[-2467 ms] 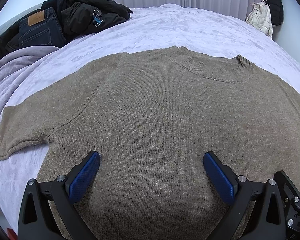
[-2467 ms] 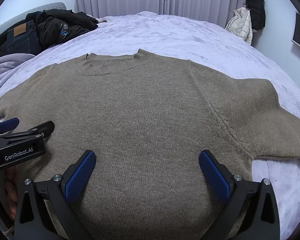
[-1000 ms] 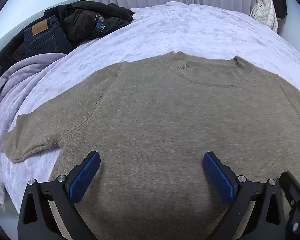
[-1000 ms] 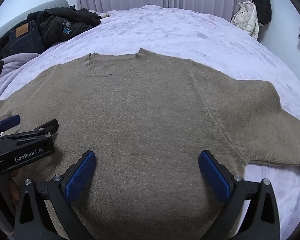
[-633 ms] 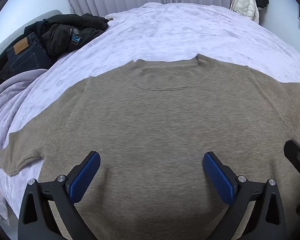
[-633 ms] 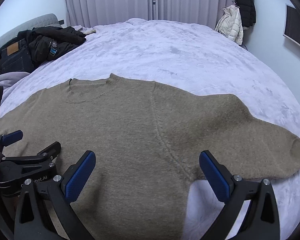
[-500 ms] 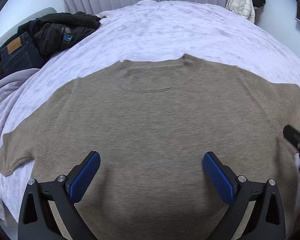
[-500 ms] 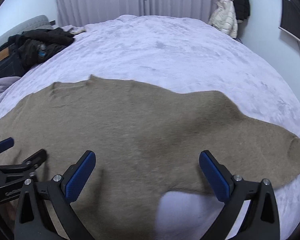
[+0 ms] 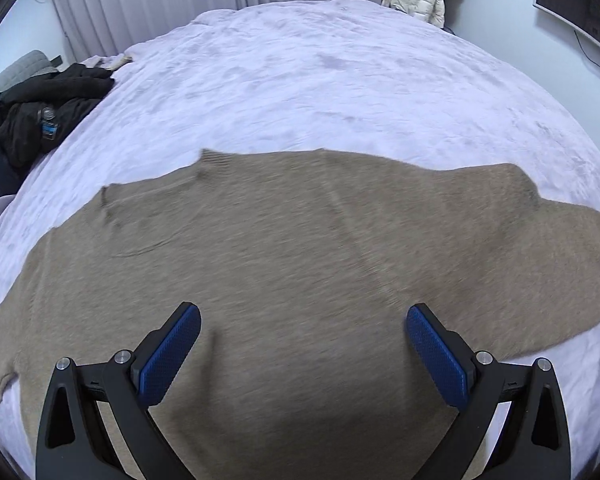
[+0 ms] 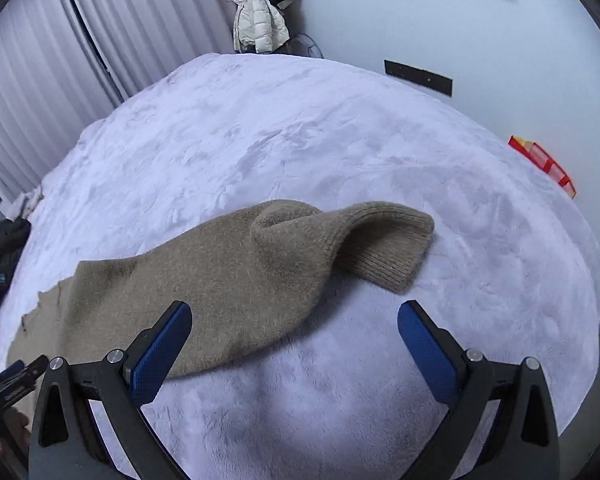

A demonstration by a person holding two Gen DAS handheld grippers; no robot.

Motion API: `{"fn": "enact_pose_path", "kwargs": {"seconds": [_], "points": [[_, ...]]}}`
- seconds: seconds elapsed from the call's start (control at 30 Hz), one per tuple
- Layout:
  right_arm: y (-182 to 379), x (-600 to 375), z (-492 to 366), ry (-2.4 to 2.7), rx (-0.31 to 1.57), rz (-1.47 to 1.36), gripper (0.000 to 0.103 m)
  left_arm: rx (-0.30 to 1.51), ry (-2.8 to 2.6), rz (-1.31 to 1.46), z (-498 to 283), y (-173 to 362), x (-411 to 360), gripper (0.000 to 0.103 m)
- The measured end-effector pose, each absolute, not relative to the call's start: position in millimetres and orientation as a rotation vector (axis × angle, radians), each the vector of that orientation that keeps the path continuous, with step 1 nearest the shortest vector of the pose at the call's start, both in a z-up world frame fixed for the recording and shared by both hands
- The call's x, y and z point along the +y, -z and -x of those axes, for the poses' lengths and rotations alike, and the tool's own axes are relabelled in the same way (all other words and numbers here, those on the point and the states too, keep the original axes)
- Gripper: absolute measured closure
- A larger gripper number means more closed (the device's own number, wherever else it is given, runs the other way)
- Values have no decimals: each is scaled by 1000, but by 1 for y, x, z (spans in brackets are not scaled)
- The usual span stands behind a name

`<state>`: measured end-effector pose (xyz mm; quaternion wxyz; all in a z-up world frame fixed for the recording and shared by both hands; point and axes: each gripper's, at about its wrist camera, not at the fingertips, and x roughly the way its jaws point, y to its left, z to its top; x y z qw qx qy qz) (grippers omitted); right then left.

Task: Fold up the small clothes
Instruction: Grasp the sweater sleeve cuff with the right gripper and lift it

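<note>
Both my tools, left tool (image 9: 303, 346) and right tool (image 10: 294, 340), hang open, empty. Sleeve (image 10: 284, 256) lies bunched near the bed (image 10: 480, 240) edge; a shallow pinch would likely drag the sweater (image 9: 300, 260) askew.

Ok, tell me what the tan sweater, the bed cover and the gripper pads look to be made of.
Sweater: apparently a soft wool-like knit, matte and fuzzy, with a ribbed cuff.
Bed cover: plush fleece or velvet-like fabric, judging by the crushed, shifting nap marks.
Right gripper pads: blue, finely textured, probably rubber or plastic, on black frames.
</note>
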<state>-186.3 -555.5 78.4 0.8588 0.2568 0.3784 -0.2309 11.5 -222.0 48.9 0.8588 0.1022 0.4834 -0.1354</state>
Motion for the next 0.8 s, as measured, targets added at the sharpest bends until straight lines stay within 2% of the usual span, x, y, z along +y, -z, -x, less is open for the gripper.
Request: {"fn": "enact_pose_path", "kwargs": {"seconds": [0.17,0.2,0.23,0.27,0.3,0.37,0.5,0.57,0.7,0.77,0.8], "points": [[-65,-567,156,296,730,-676,5,1049,296,-221,-17,-40,-249,0],[-60,-574,144,317,729,-682,18,1052,293,-222,-16,-40,-250,0],[-55,-581,135,330,731,-695,51,1053,292,-219,-16,-41,-249,0],[-51,-590,128,325,742,-723,71,1051,292,-213,-16,-43,-248,0],[-50,-595,127,316,748,-754,96,1044,290,-205,-16,-46,-245,0],[-66,-596,143,316,645,-743,97,1028,285,-177,-18,-51,-241,0],[-104,-570,183,425,491,-445,97,1103,311,-97,-32,-41,-252,0],[-93,-575,177,440,549,-409,97,1158,344,-117,-36,-27,-271,0],[-43,-602,158,465,804,-477,95,1102,300,-249,-30,-24,-297,0],[-42,-611,168,444,759,-549,89,1098,356,-190,-28,-36,-295,0],[-43,-615,173,436,737,-578,81,1092,386,-153,-27,-40,-294,0]]}}
